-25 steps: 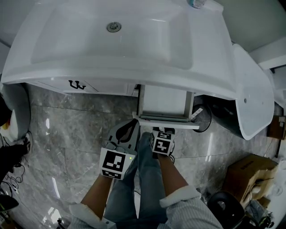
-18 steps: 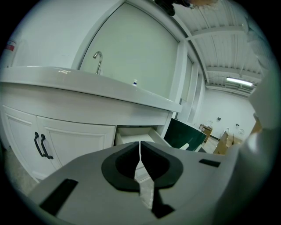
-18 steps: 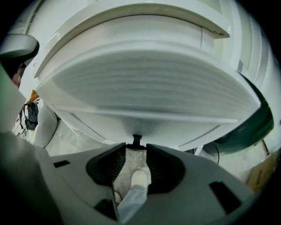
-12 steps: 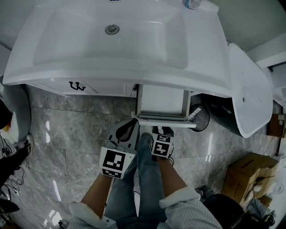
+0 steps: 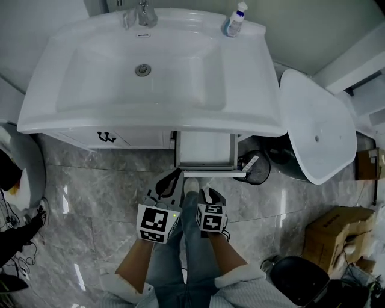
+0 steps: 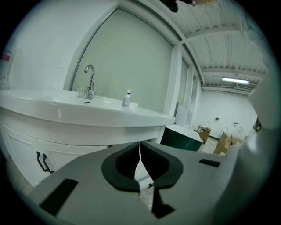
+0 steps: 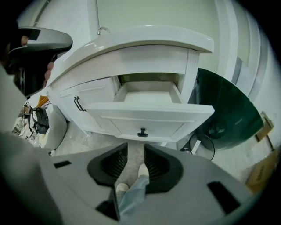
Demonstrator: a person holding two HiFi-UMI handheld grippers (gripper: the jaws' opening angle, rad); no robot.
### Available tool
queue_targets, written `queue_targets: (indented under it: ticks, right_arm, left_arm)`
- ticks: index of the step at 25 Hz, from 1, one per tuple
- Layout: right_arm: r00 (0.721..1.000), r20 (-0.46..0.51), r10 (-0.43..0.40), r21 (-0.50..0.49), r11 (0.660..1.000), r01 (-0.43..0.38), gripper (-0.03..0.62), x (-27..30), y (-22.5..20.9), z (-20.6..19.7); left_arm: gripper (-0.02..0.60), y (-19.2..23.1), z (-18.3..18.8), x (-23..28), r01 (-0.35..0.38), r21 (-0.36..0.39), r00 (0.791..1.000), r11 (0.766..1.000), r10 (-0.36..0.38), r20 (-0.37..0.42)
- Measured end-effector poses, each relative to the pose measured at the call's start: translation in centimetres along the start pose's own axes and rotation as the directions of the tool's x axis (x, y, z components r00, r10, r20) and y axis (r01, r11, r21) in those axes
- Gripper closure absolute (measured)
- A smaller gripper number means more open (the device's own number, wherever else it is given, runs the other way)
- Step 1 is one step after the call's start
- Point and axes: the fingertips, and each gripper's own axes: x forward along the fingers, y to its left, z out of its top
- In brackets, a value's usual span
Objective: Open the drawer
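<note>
From the head view, a white sink fills the top of the picture, with a tap at its back edge and a small bottle standing near the right rear corner. Under the sink's front edge the drawer is pulled out toward the person, its white inside showing. The left gripper and the right gripper are side by side just in front of the drawer, over the grey stone floor and the person's legs. Neither touches the drawer. A wire bin stands to the right of the drawer, and a cardboard box sits further off on the floor.

In the left gripper view, the left gripper has its fingers brought together – the tips meet in a thin line and nothing is held between them. Ahead of it are the sink, the tap, the bottle and a dark door handle on the cabinet below.

In the right gripper view, the right gripper looks down at the open drawer. Its fingers stand partly apart and have just been closing – nothing is between them; only the floor, a trouser leg and a shoe show through the gap. The dark knob on the drawer front lies ahead of the fingertips, clear of them. The bin is at the lower right.
</note>
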Motion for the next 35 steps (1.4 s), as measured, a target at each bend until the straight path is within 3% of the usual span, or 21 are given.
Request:
queue_targets:
  ticks: [8, 13, 17, 24, 28, 35]
  right_arm:
    - [0.989, 0.123, 0.086, 0.04, 0.995, -0.092, 0.48, -8.3, 1.6, 7.1]
    - [0.956, 0.238, 0.173, 0.072, 0.978, -0.195, 0.494, -14.0, 2.6, 13.2]
    - [0.909, 0.313, 0.277, 0.048, 0.951, -0.306, 0.496, -18.3, 3.4, 17.3]
    - [0.799, 0.467, 0.38, -0.073, 0.917, -0.393, 0.537, -27.4, 2.8, 23.2]
    - [0.735, 0.519, 0.436, -0.163, 0.895, -0.416, 0.568, -32.2, 2.1, 25.2]
    - [0.666, 0.539, 0.516, -0.274, 0.855, -0.441, 0.583, -37.4, 1.0, 25.9]
  left_arm:
    - [0.558, -3.0, 5.7, -2.3, 0.01, 0.009, 0.999, 1.0, -0.011, 0.046]
    - [0.558, -4.8, 9.3, -3.5, 0.007, 0.014, 0.998, 1.0, -0.008, 0.068]
    - [0.558, -6.4, 11.6, -4.4, -0.001, 0.018, 0.997, 1.0, -0.001, 0.081]
    - [0.558, -10.0, 16.5, -6.4, -0.005, 0.006, 0.989, 1.0, 0.004, 0.146]
    - [0.558, -13.2, 19.5, -7.1, 0.026, 0.028, 0.982, 0.999, -0.03, 0.185]
    - [0.558, -17.3, 23.4, -8.9, 0.044, 0.046, 0.967, 0.998, -0.054, 0.249]
